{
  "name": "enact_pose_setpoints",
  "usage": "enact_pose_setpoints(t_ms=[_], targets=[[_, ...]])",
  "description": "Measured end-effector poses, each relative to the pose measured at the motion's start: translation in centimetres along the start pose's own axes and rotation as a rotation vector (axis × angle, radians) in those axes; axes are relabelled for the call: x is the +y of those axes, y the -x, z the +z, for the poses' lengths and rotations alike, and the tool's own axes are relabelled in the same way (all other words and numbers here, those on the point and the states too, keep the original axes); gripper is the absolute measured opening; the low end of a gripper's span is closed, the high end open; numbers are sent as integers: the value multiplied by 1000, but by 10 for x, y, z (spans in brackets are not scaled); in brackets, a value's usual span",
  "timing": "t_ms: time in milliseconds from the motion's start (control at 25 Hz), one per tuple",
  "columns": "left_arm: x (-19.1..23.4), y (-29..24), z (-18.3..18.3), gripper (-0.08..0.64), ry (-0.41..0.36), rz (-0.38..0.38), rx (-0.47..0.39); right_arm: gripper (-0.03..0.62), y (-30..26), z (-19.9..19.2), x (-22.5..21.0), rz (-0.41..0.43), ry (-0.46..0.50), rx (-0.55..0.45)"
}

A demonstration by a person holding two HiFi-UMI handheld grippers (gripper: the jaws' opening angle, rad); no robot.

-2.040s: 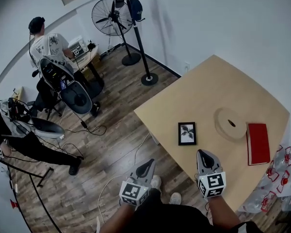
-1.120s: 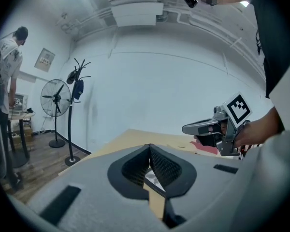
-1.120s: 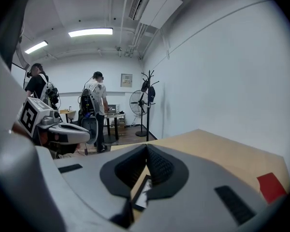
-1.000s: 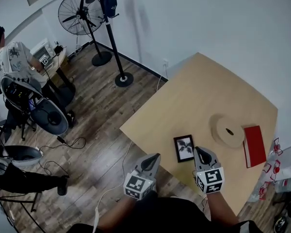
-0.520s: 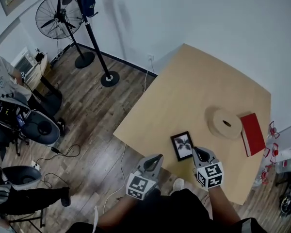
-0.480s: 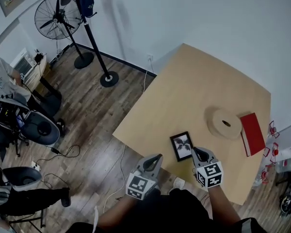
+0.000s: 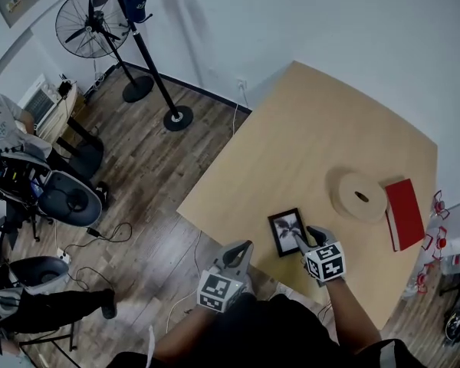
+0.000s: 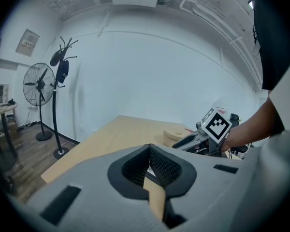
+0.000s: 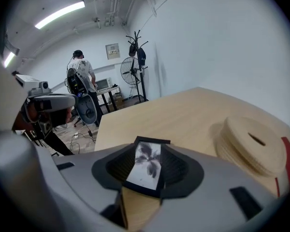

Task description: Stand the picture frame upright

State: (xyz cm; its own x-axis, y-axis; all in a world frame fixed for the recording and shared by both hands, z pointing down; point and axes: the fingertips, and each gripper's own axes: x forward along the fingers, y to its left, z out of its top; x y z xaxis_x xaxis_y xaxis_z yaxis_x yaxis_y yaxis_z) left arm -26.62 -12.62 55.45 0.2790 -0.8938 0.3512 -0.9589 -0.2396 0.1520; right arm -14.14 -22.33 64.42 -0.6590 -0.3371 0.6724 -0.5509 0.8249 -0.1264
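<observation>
A small black picture frame (image 7: 286, 231) with a dark leaf print lies flat on the light wooden table (image 7: 307, 129), close to its near edge. My right gripper (image 7: 300, 241) points at the frame's near right corner. Its jaws are opening, and in the right gripper view the frame (image 9: 146, 167) lies on the table between them, with no pad pressing on it. My left gripper (image 7: 243, 248) hovers off the table's near edge, left of the frame, with its pads together and nothing in them. In the left gripper view the right gripper's marker cube (image 8: 216, 124) shows ahead.
A round wooden disc (image 7: 359, 196) with a hole and a red book (image 7: 405, 214) lie to the right of the frame. Beyond the table's left edge are a coat stand (image 7: 149, 52), a fan (image 7: 88, 23), office chairs (image 7: 65, 198) and a seated person (image 7: 4, 113).
My right gripper has turned left onto the frame's near right corner and its jaws have parted. The frame still lies flat. The left gripper has hardly moved.
</observation>
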Motion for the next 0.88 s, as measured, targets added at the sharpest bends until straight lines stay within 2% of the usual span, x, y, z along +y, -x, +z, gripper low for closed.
enact_pose_setpoints(t_ms=[120, 440, 880], targets=[[3, 0, -3, -5, 9, 18, 15, 156, -23, -18, -9, 26, -50, 60], [8, 3, -20, -5, 37, 44, 47, 161, -59, -37, -28, 43, -105, 148], [-9, 1, -26, -5, 42, 18, 53, 160, -73, -56, -39, 45, -141, 217]])
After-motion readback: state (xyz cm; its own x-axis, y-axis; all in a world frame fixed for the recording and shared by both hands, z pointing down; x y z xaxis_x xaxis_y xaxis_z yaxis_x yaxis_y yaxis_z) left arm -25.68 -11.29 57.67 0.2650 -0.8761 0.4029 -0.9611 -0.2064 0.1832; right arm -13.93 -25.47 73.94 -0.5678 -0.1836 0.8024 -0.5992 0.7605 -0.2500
